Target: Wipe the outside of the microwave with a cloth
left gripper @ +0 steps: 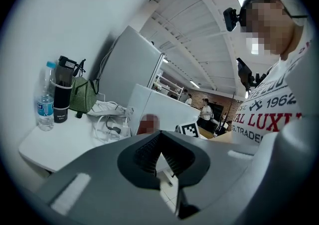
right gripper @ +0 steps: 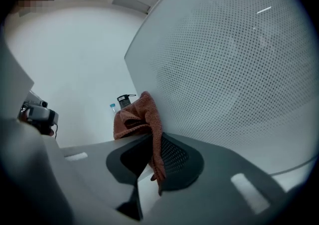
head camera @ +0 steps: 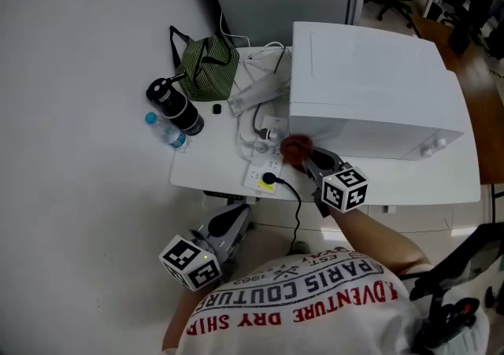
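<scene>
White table (head camera: pixel 213 164) against a bare wall, carrying the microwave (head camera: pixel 370 94) at its right end. Wiping seemingly under way but hard to gauge: reddish cloth (head camera: pixel 295 149) pressed to the microwave's perforated panel by the front-left corner, top, front and other sides probably still to do. Right gripper (head camera: pixel 309 158) clamped tight on a fold of that cloth; left gripper (head camera: pixel 235 223) closed on nothing, hanging below the table's front edge.
</scene>
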Action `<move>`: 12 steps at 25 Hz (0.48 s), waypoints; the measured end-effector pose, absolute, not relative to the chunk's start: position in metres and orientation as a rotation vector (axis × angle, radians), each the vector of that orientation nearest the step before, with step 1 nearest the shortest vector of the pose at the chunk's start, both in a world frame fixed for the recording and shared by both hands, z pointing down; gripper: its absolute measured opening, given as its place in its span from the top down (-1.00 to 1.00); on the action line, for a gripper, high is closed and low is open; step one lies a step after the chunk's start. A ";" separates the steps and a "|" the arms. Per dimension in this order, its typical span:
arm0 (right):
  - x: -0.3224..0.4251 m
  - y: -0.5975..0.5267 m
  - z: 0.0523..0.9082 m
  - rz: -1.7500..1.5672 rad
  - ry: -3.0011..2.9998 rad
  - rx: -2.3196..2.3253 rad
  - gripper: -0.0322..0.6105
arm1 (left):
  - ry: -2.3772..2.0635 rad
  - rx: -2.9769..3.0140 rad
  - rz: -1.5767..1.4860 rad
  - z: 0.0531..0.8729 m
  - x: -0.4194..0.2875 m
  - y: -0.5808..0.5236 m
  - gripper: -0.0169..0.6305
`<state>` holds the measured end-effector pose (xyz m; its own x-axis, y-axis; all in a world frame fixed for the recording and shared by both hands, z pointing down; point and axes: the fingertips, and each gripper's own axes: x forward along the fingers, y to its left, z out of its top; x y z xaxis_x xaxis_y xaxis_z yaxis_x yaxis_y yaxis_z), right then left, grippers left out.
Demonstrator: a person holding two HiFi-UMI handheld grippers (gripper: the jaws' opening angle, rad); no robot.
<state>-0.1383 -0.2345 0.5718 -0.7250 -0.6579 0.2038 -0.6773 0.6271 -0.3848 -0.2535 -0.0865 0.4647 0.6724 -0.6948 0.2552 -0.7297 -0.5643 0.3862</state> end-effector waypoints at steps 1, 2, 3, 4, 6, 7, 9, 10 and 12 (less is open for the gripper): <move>-0.135 -0.235 0.571 0.685 -2.791 1.153 0.79 | -1.098 2.428 0.103 0.465 -0.251 -0.088 0.95; -0.131 -0.236 0.571 0.680 -2.788 1.161 0.79 | -1.089 2.433 0.104 0.464 -0.248 -0.089 0.95; -0.126 -0.236 0.570 0.675 -2.783 1.172 0.79 | -1.077 2.440 0.106 0.463 -0.244 -0.091 0.95; -0.119 -0.235 0.569 0.671 -2.776 1.185 0.79 | -1.063 2.448 0.107 0.462 -0.239 -0.092 0.95; -0.103 -0.235 0.567 0.660 -2.762 1.218 0.79 | -1.030 2.468 0.105 0.460 -0.228 -0.096 0.95; -0.095 -0.234 0.566 0.655 -2.755 1.236 0.78 | -1.012 2.480 0.103 0.459 -0.222 -0.097 0.95; -0.076 -0.233 0.566 0.656 -2.739 1.275 0.78 | -0.983 2.497 0.114 0.458 -0.210 -0.101 0.95; -0.067 -0.232 0.567 0.659 -2.729 1.294 0.78 | -0.967 2.504 0.121 0.458 -0.203 -0.102 0.95; -0.046 -0.229 0.568 0.657 -2.712 1.332 0.78 | -0.930 2.523 0.123 0.457 -0.187 -0.105 0.95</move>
